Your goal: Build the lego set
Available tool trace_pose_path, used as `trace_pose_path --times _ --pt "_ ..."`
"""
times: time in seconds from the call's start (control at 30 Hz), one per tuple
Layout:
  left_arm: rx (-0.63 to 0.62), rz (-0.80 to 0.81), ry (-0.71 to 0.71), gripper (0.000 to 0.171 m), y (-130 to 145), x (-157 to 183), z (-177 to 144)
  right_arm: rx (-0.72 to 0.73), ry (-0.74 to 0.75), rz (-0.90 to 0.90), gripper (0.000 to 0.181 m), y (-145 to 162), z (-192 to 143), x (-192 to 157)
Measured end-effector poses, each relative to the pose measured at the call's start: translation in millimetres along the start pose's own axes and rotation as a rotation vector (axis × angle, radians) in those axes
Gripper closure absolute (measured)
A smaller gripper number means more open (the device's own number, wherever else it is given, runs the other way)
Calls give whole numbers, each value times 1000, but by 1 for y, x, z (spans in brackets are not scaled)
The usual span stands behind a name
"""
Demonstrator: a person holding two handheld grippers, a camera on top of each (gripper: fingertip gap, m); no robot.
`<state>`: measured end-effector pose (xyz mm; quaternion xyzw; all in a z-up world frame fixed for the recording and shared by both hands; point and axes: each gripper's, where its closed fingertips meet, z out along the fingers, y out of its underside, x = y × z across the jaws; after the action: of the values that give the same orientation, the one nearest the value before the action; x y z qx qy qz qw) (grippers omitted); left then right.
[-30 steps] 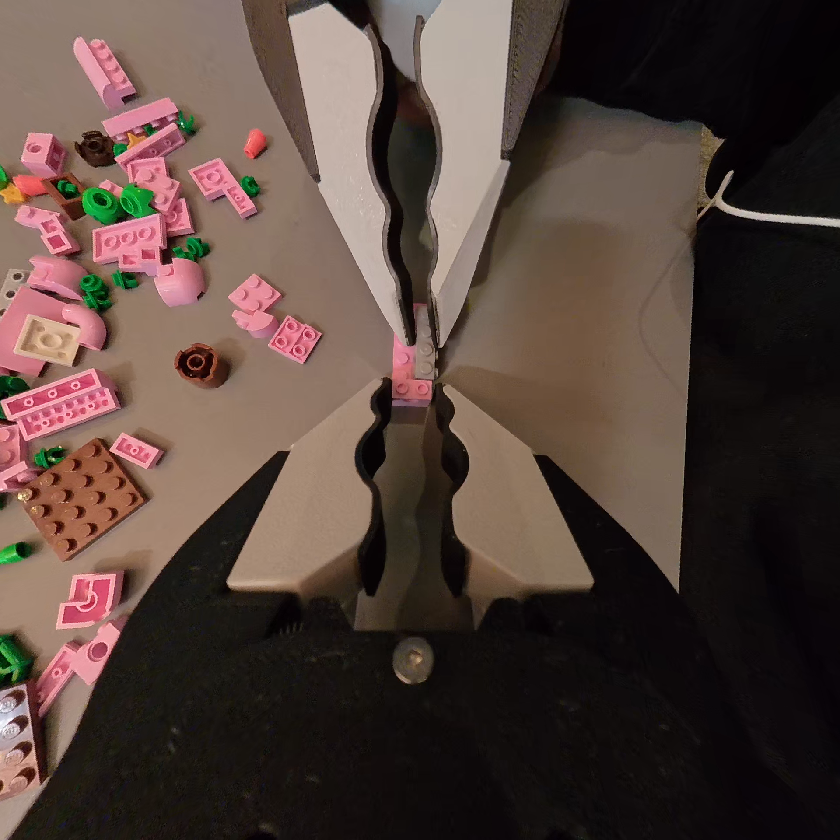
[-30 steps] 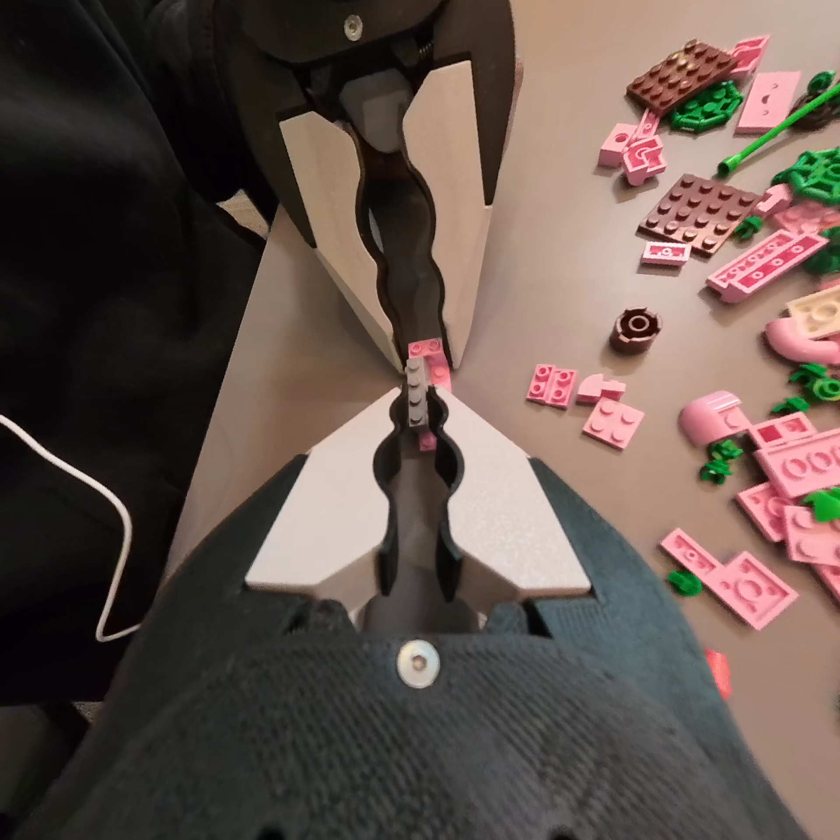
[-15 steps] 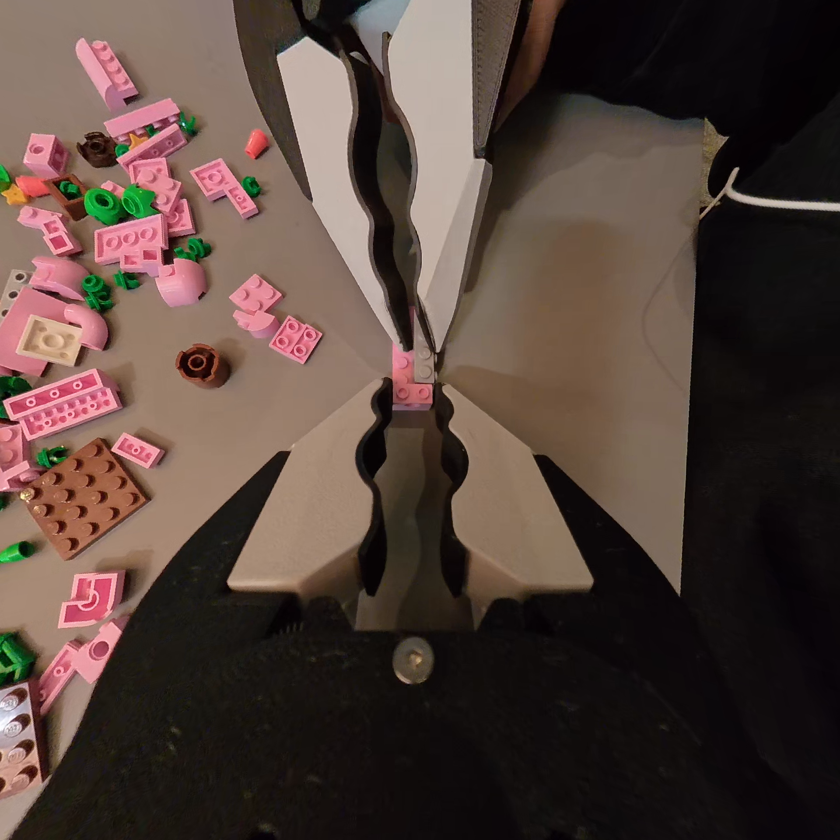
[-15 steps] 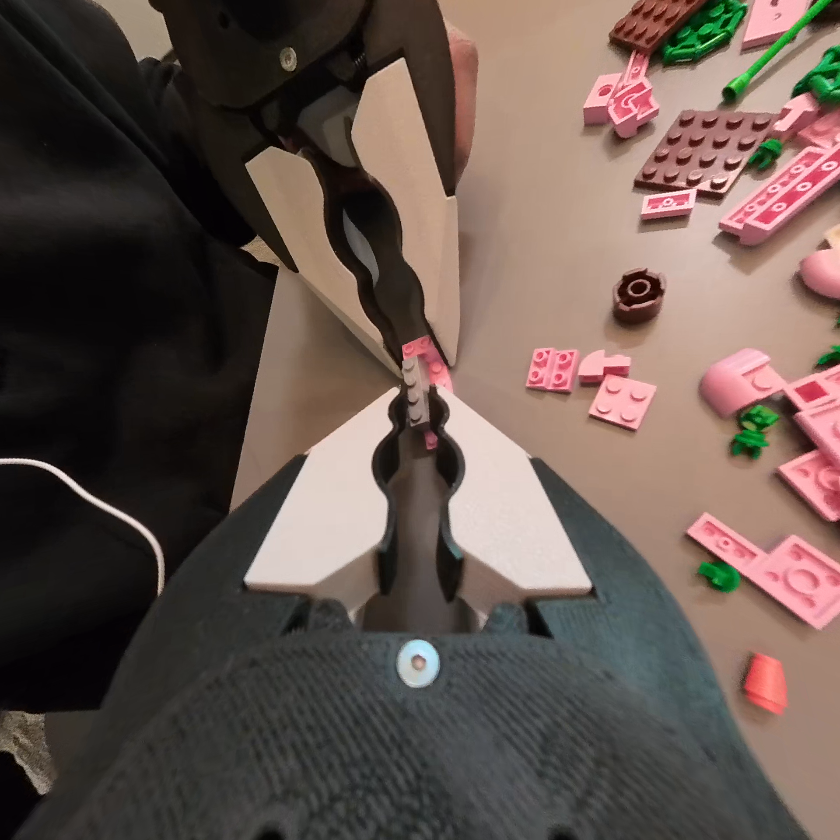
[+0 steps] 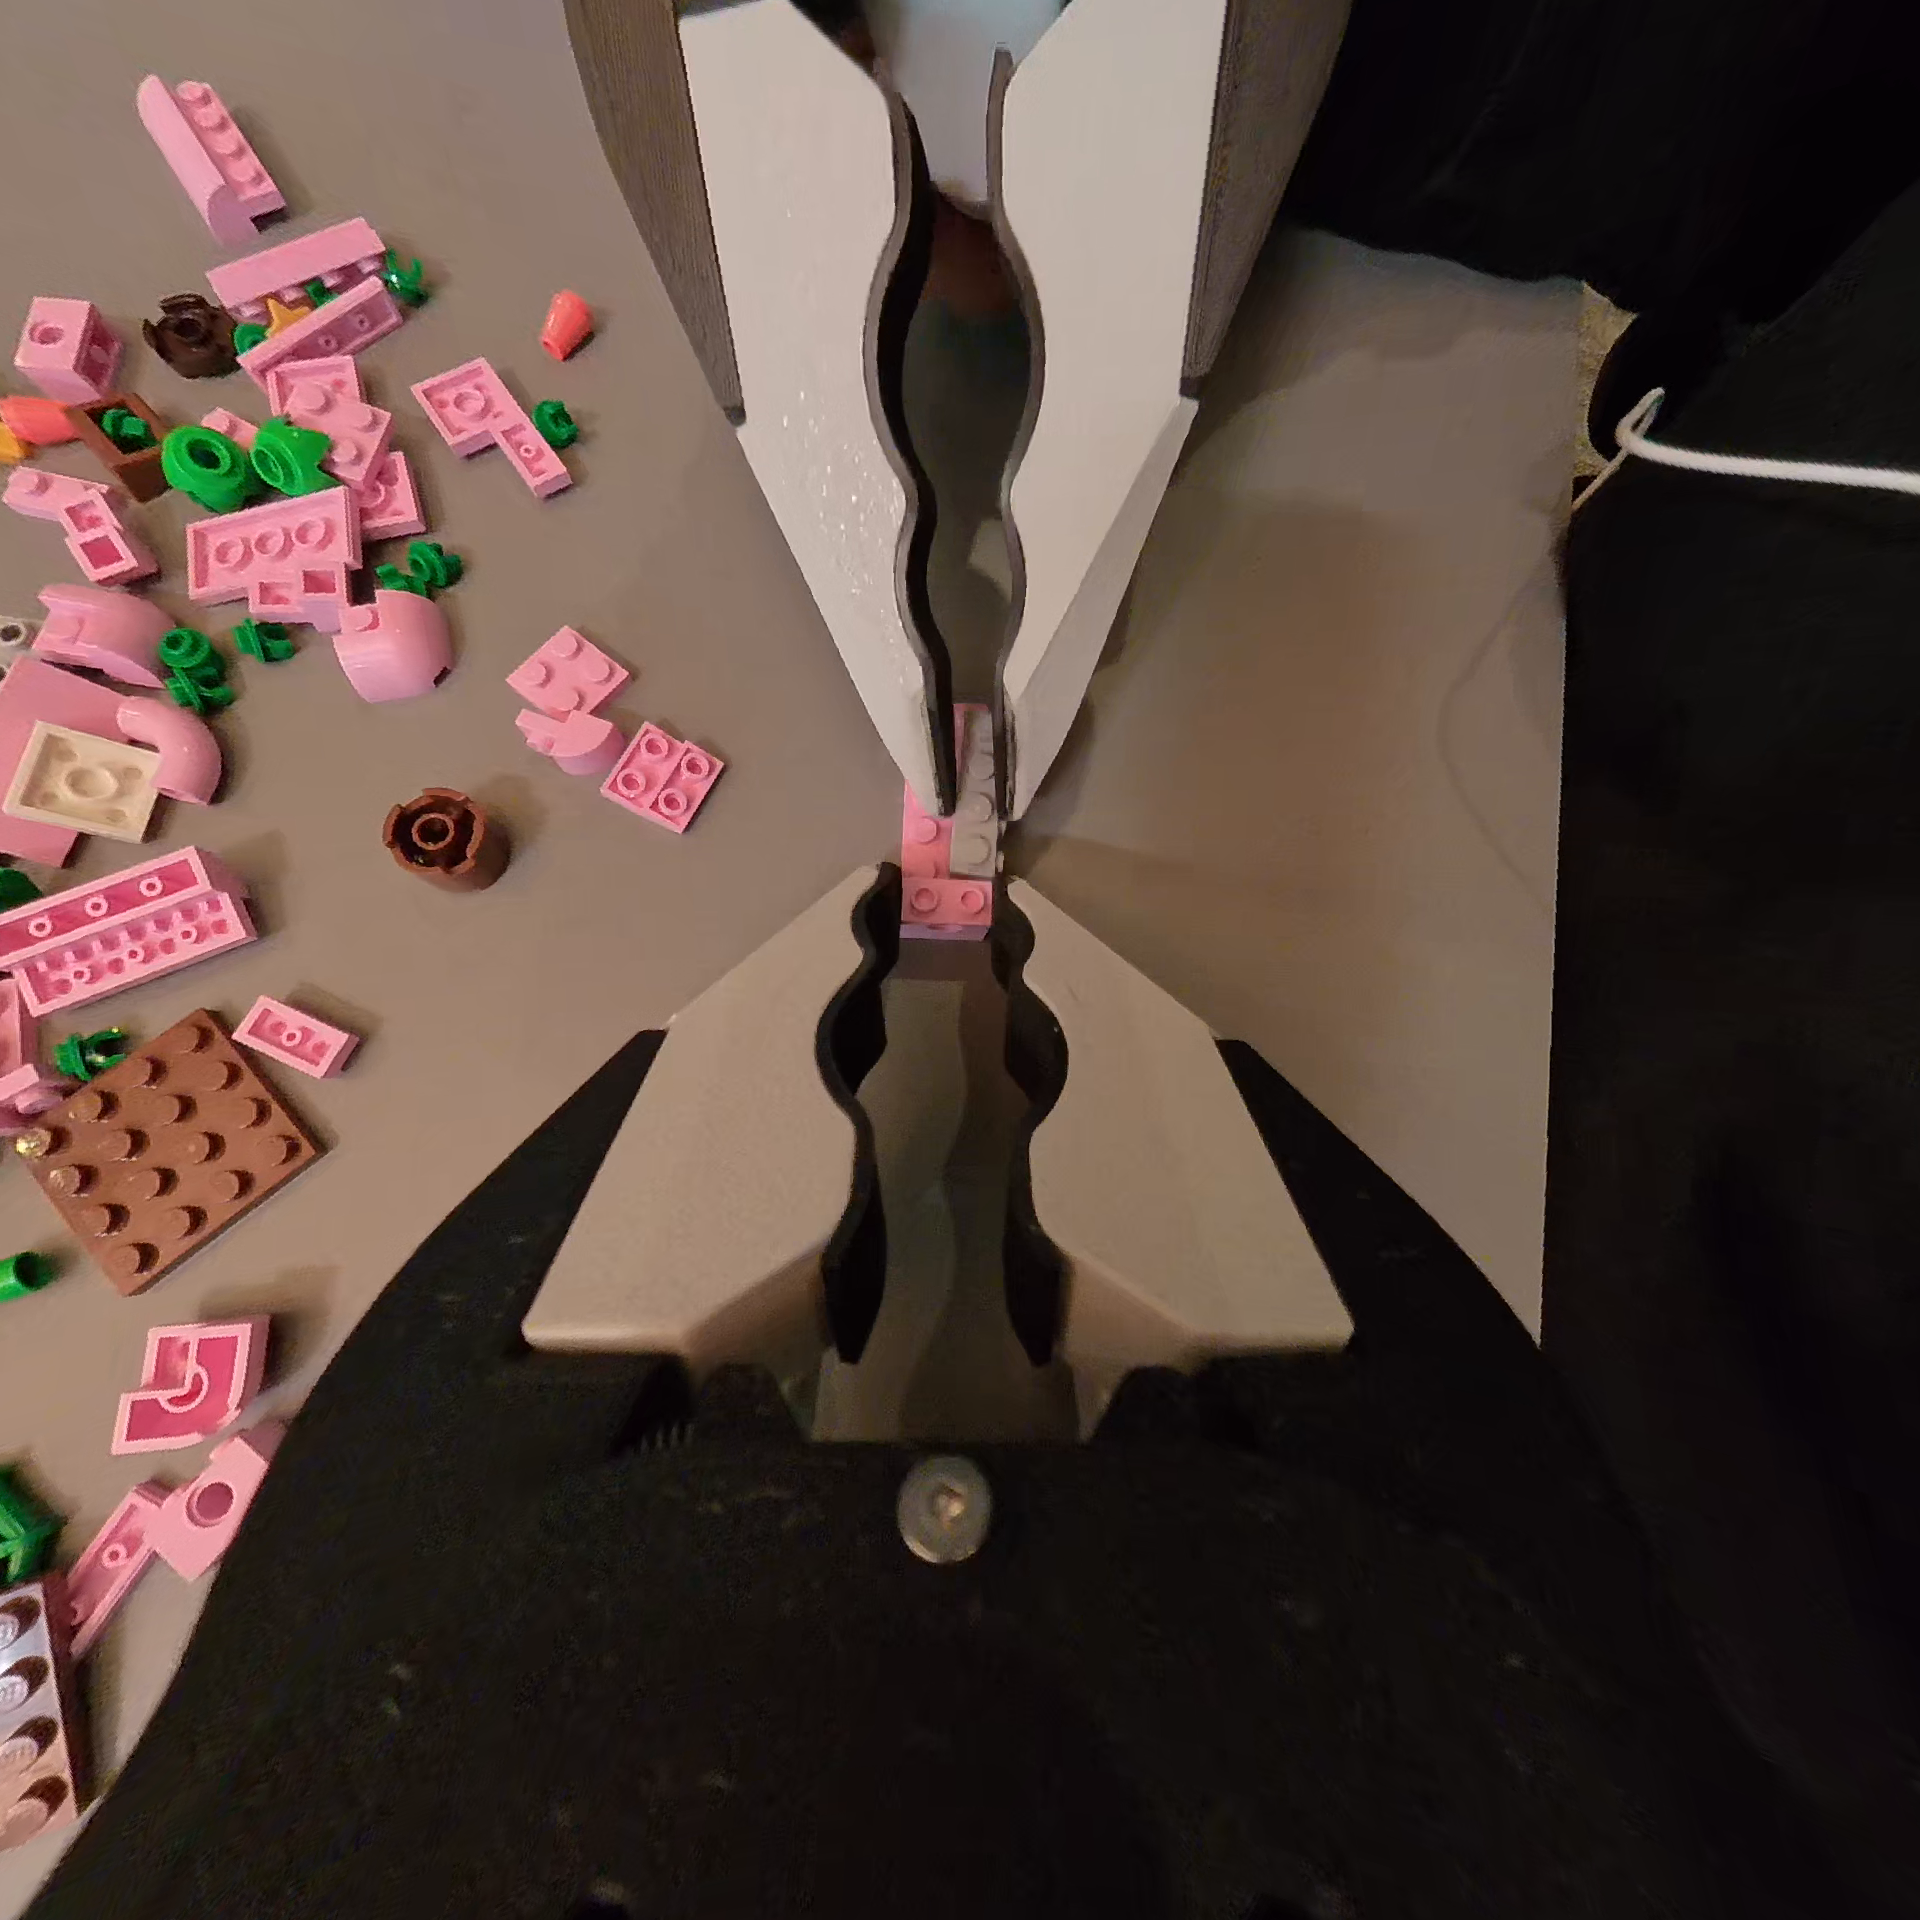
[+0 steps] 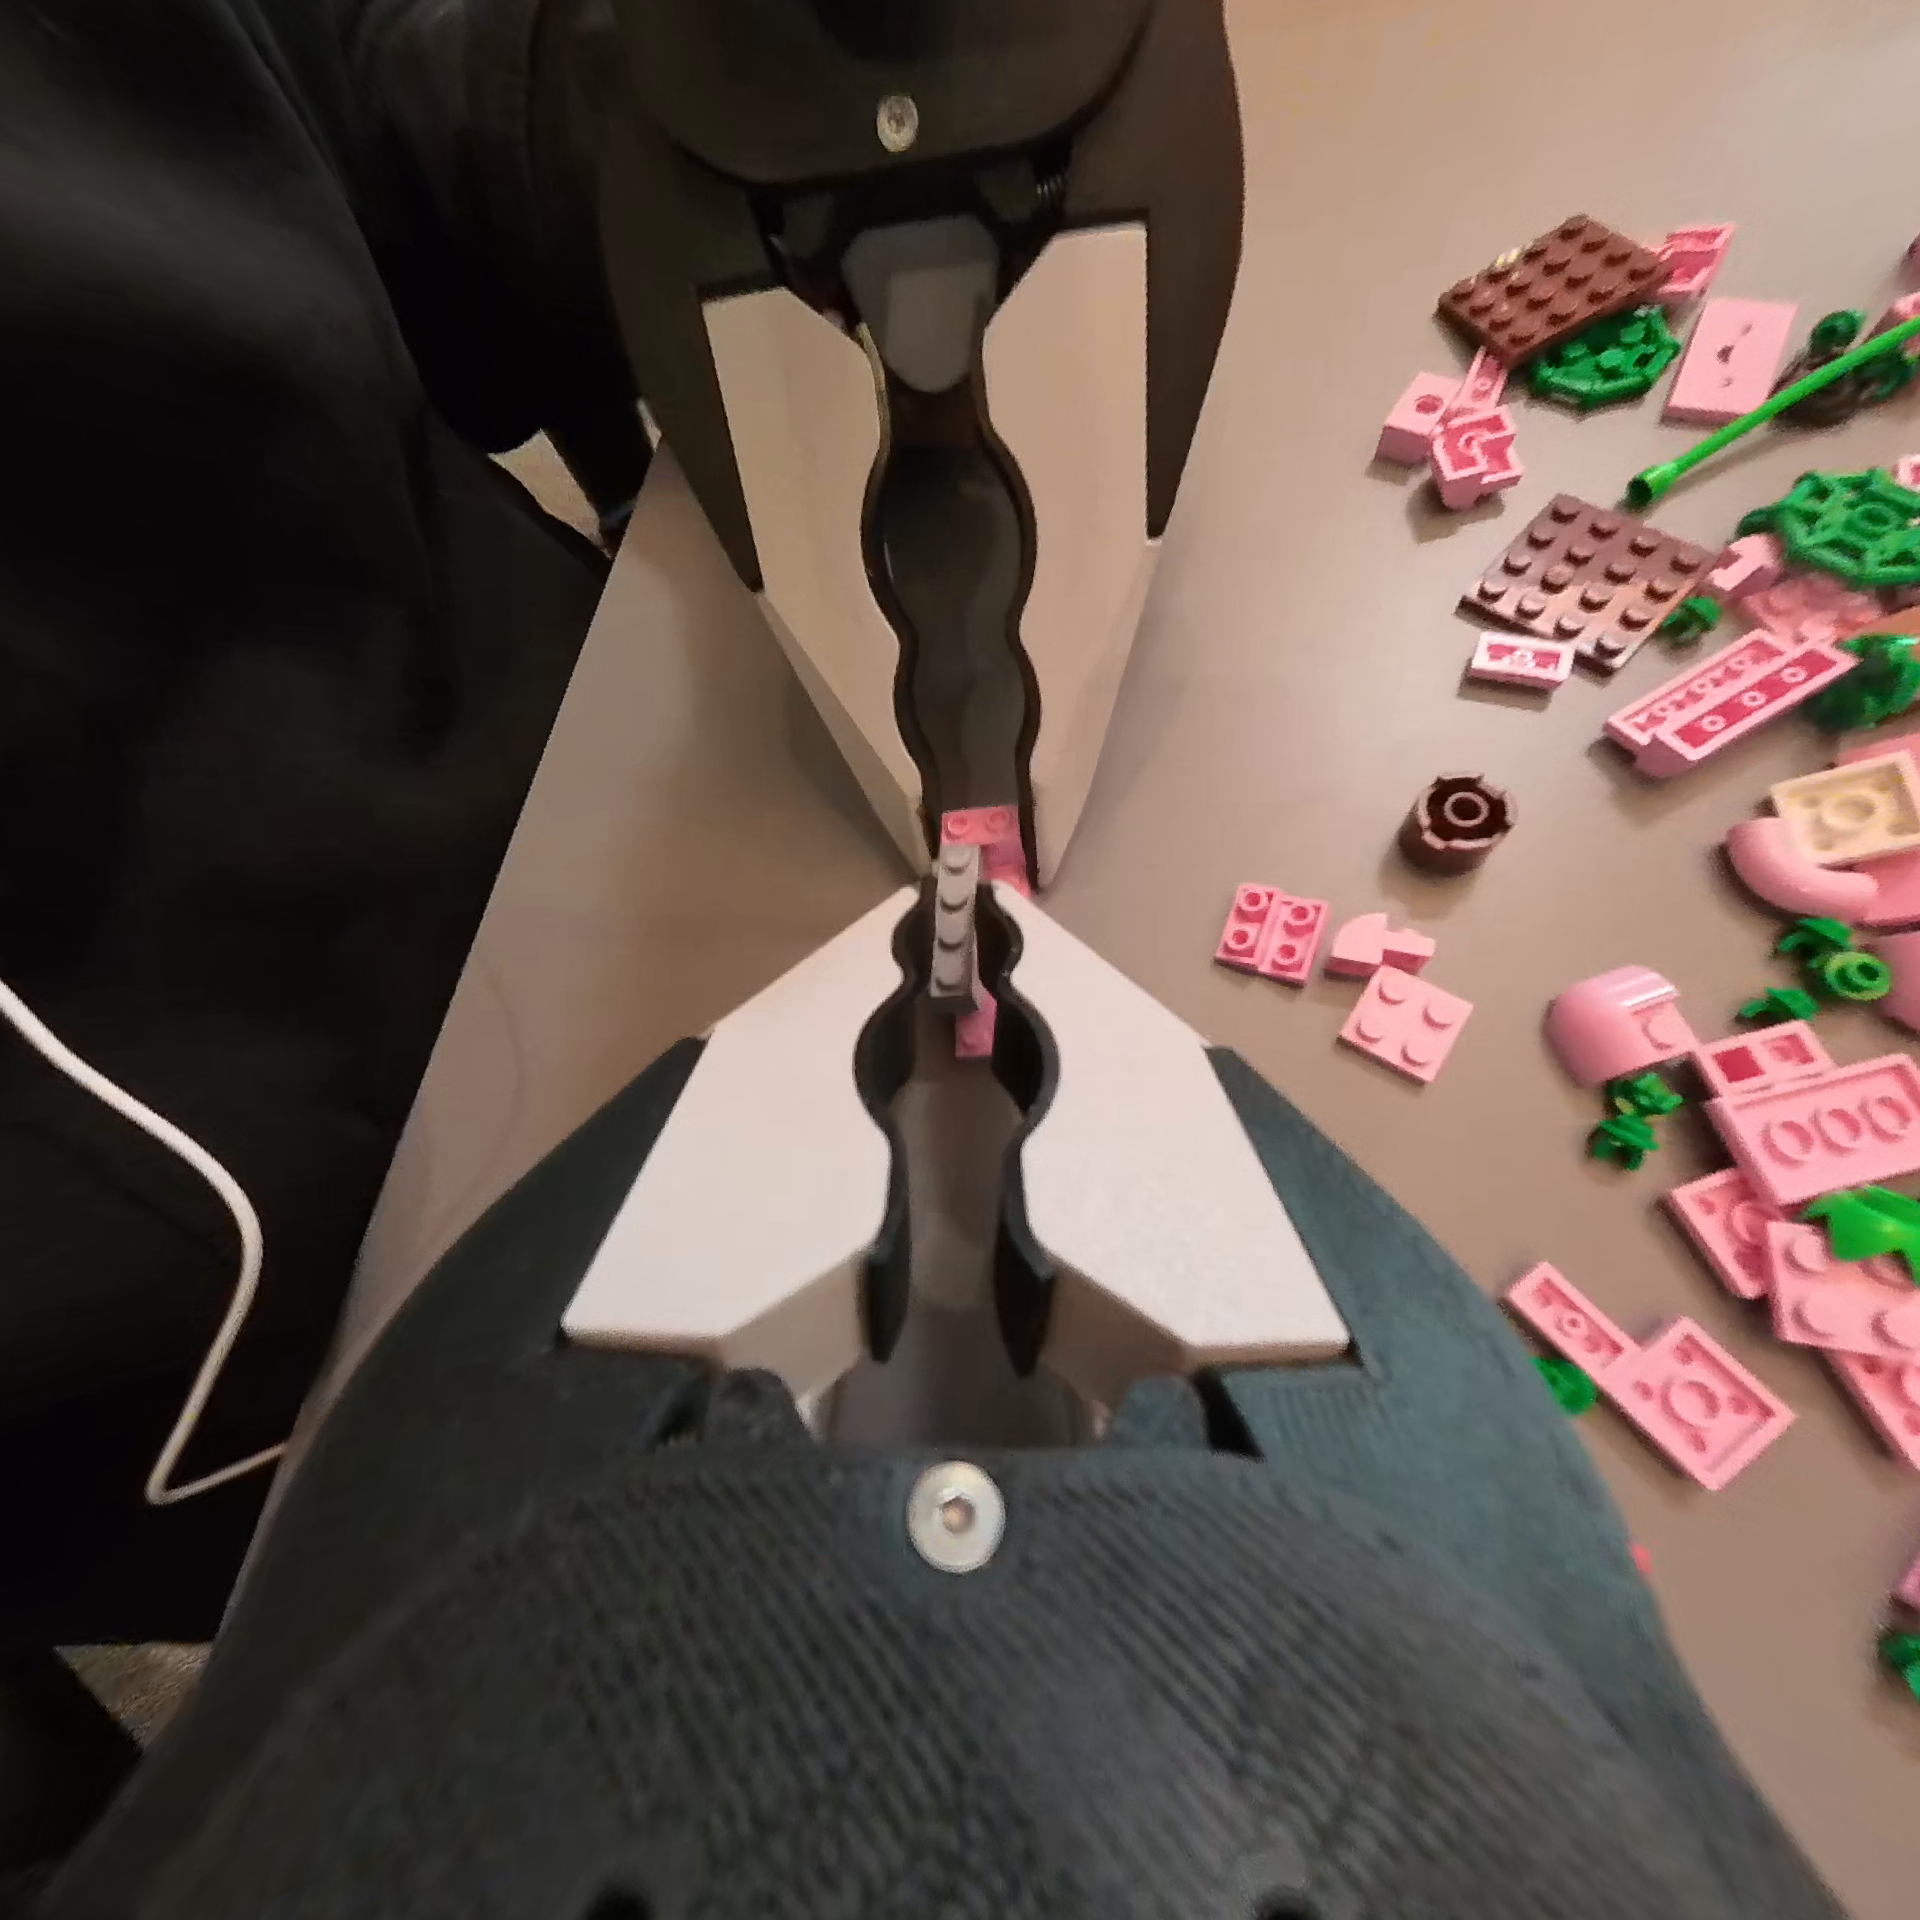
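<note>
left wrist view has my left gripper point(image 5: 943, 902) clenched on the pink piece point(image 5: 943, 906), held above the table point(image 5: 1299, 727), while my right gripper point(image 6: 954, 940) pinches the grey plate point(image 6: 954, 925). both look light, stiff, slick (tiny too), so i'm gripping the flat edges.

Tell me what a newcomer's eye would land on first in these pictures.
First, the two grippers meeting tip to tip at centre: the left gripper and right gripper both pinch one small pink-and-grey assembly between their fingers, above the table's near corner. Next, the scatter of loose bricks, mostly pink with green bits and a brown plate, lying off to one side.
</note>
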<state>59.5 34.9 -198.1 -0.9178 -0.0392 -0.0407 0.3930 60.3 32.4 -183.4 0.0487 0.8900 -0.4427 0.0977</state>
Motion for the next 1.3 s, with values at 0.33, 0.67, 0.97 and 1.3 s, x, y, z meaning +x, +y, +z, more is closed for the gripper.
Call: trace_pose_path --times 0.33,0.67,0.97,1.3 --pt "0 -2 5 157 0 0 0 -9 -17 25 175 1 0 0" --pt "5 -77 82 155 5 2 -7 -14 -35 41 175 2 1 0" --pt "9 -115 134 156 5 3 -7 -15 -111 135 175 2 1 0" --pt "8 -117 144 156 5 3 -7 -14 -120 174 175 2 1 0"
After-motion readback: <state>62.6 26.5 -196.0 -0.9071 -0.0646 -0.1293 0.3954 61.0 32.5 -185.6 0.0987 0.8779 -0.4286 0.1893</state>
